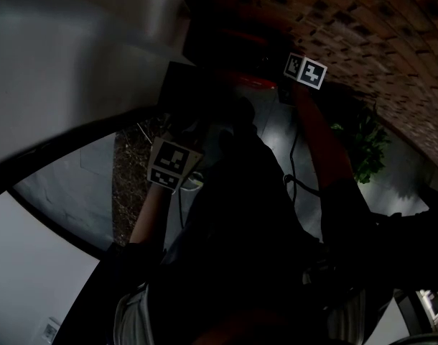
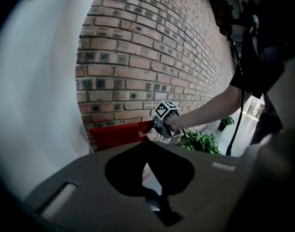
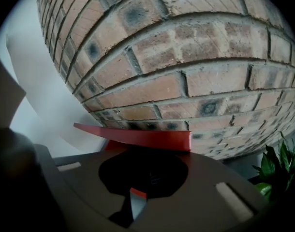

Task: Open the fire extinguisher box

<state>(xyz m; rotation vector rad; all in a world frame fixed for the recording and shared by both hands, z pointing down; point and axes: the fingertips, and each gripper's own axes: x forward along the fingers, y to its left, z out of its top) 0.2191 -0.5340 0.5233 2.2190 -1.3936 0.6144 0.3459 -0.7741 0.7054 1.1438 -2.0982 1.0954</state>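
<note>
The red fire extinguisher box (image 2: 118, 135) sits low against a brick wall (image 2: 152, 47). Its red lid (image 3: 138, 138) shows in the right gripper view as a slab tilted up just above my jaws. My right gripper (image 2: 154, 129) is at the box's right end, shut, with its tips (image 3: 142, 151) right under the lid's front edge. I cannot see whether it pinches the lid. My left gripper (image 2: 148, 146) hangs back from the box, shut and holding nothing. The head view is very dark, and only both marker cubes (image 1: 305, 70) show well there.
A white rounded wall (image 2: 36, 105) stands left of the box. A green potted plant (image 2: 198, 141) grows to the box's right on the grey floor. A black cable (image 2: 237, 81) hangs from the person's right arm.
</note>
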